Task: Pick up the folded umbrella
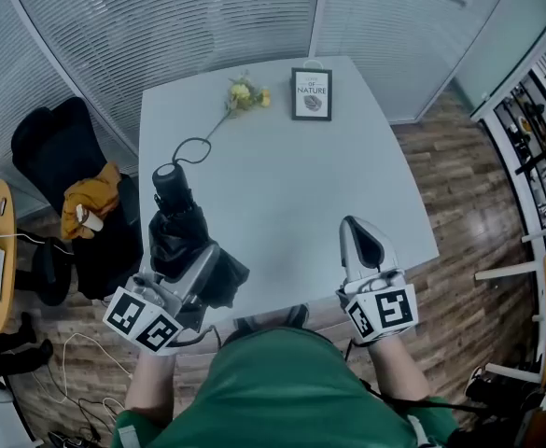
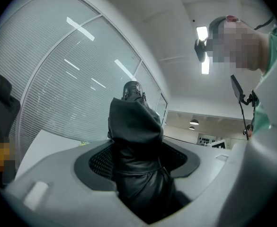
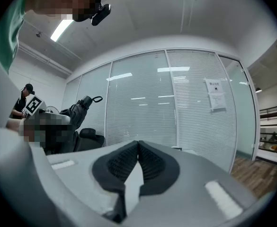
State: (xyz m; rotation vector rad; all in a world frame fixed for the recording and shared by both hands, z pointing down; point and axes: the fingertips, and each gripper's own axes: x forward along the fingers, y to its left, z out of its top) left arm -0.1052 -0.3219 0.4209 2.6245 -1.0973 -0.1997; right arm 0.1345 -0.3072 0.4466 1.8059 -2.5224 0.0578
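The folded black umbrella (image 1: 181,234) is lifted off the white table (image 1: 282,175) at its left front, handle end and wrist loop pointing away from me. My left gripper (image 1: 190,271) is shut on its fabric body; in the left gripper view the umbrella (image 2: 136,155) fills the gap between the jaws and rises upward. From the right gripper view the umbrella (image 3: 76,111) shows at the left, held up. My right gripper (image 1: 362,241) hovers over the table's right front edge, shut with nothing in it, pads (image 3: 124,162) meeting at the tips.
A framed print (image 1: 312,94) and a yellow flower sprig (image 1: 240,96) lie at the table's far side. A black chair (image 1: 63,157) with an orange cloth (image 1: 91,203) stands left of the table. Glass walls with blinds surround the room.
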